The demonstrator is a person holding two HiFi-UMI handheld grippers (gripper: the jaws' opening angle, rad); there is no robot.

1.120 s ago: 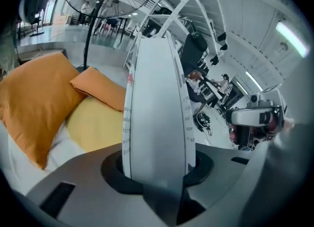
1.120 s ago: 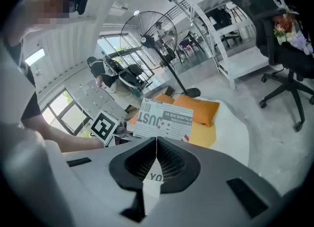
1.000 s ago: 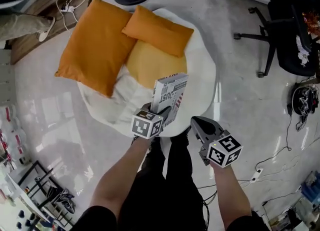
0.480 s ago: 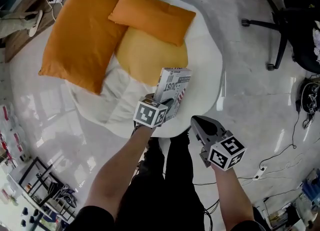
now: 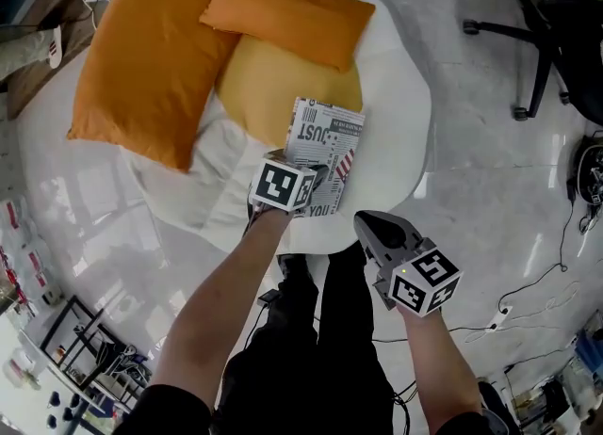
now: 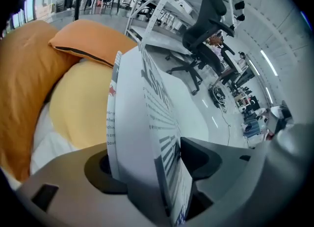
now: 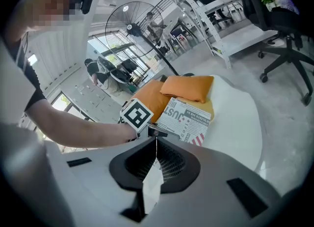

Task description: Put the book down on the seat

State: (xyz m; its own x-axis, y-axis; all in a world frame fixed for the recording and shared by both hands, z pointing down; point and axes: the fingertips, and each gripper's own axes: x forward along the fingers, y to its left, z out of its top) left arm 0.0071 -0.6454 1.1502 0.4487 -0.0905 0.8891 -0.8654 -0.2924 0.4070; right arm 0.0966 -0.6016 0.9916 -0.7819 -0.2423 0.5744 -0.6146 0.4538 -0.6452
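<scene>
head: steeply down onto seat (image 5: 400,113) | left: tight against book (image 6: 147,137), seemingly forward | right: low, same book

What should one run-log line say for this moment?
left gripper: jaws opening, book between | book: on seat | right gripper: shut, empty

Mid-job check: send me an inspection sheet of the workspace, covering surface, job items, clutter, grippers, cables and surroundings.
Surface: round white cushioned seat, front part bare.
Job's things: newspaper-print paper book, low over the seat's front; contact with it unclear.
Clutter: large orange fabric pillow, small orange fabric pillow and yellow round cushion on the seat's far half.
Grippers: left gripper fingers opening, book between them; right gripper shut, empty, off the seat's near edge.
Cables: black cable and white power strip on the floor, right.
Surroundings: glossy pale floor, black office chair, black wire rack.
</scene>
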